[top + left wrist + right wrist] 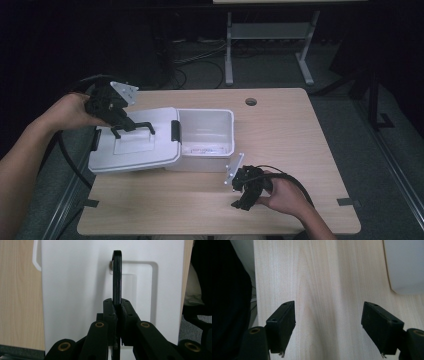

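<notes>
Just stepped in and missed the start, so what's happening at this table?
A person works a white storage box on a wooden table with two handheld grippers. The left gripper is shut on the black handle of the box's lid, which sits shifted to the left, leaving the box open. The right gripper is open over bare tabletop in front of the box.

Lid [135,145] left of and overlapping the open box [206,140] on the table [300,150], papers inside the box.

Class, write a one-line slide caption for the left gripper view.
Left gripper shut on the black handle of the white lid, with the wooden table alongside.
</notes>
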`<state>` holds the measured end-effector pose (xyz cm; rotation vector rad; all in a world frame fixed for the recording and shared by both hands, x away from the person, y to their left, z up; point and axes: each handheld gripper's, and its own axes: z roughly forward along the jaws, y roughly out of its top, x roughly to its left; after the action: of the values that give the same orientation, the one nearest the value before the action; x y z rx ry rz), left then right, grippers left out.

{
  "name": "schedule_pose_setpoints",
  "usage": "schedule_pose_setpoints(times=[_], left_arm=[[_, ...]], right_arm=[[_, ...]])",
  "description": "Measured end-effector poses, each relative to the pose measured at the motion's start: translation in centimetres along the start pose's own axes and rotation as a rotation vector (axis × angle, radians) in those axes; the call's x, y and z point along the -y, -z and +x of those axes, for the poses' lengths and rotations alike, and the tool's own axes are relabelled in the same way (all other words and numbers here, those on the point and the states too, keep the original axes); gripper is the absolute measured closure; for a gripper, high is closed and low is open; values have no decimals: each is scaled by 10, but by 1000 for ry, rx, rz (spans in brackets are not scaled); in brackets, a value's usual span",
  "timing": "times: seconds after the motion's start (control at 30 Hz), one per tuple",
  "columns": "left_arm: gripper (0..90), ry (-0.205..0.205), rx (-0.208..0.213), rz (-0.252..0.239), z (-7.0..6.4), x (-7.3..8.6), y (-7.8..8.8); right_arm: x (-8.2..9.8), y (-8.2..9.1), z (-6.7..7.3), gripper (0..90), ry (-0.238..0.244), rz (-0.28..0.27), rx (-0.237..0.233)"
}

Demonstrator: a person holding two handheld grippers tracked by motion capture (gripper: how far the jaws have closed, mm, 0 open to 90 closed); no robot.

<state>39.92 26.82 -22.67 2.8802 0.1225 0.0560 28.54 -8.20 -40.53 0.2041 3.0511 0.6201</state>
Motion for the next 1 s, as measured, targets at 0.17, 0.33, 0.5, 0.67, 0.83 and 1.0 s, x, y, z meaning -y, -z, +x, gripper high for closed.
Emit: schedule_pose_setpoints(times=[0.17,0.33,0.5,0.67,0.83,1.0], left_arm=[[846,-15,6,-8,7,-12,-6],[846,-29,4,-11,11,-23,-8],[846,-40,14,-15,16,-34,-14],[846,-63,36,1,21,-48,-25],[846,-74,44,-2,25,-58,-31],[846,-85,53,0,29,-68,-37]], right_arm=[[1,1,1,266,1,2,6],[4,2,1,265,-5,-9,8],[9,3,1,266,-12,-18,11],[12,4,2,266,-15,-21,7],[11,3,3,266,-15,-18,6],[11,3,4,265,-15,-17,4]])
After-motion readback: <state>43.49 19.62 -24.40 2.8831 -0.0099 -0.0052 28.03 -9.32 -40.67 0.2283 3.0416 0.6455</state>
